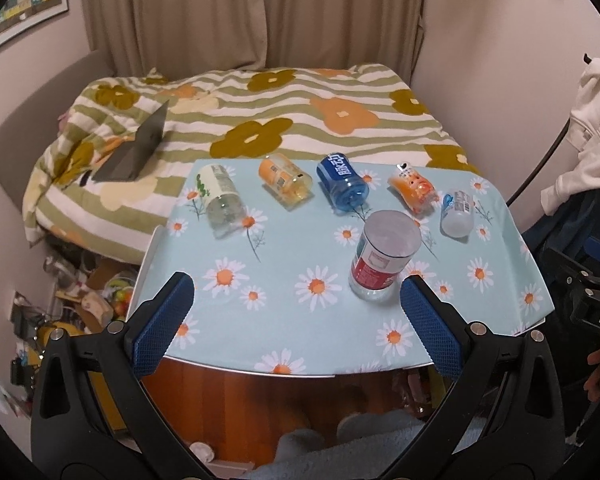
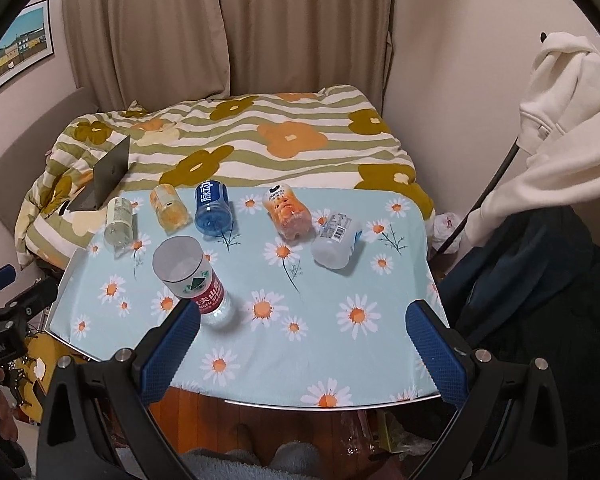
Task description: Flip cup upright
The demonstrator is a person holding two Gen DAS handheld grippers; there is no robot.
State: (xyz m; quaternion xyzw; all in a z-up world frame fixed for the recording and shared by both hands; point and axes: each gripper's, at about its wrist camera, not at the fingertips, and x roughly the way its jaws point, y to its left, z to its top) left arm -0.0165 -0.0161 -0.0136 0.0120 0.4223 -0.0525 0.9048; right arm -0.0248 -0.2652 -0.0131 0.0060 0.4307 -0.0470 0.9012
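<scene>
Several cut-bottle cups sit on the daisy tablecloth (image 1: 284, 280). A red-label cup (image 1: 384, 260) stands upright, open end up; it also shows in the right wrist view (image 2: 192, 280). Behind it, lying on their sides, are a green-label cup (image 1: 220, 200), a yellow cup (image 1: 286, 180), a blue cup (image 1: 342, 182), an orange cup (image 1: 414, 190) and a white cup (image 1: 458, 212). My left gripper (image 1: 296, 292) is open and empty, above the table's near edge, the red cup just inside its right finger. My right gripper (image 2: 304, 320) is open and empty, the red cup by its left finger.
A bed with a flowered quilt (image 1: 300, 120) lies behind the table, with an open laptop (image 1: 140, 148) on it. Clutter (image 1: 88, 304) covers the floor at left. A white hoodie (image 2: 560, 120) and dark clothes hang at right. The table's near edge (image 2: 320, 404) is below the grippers.
</scene>
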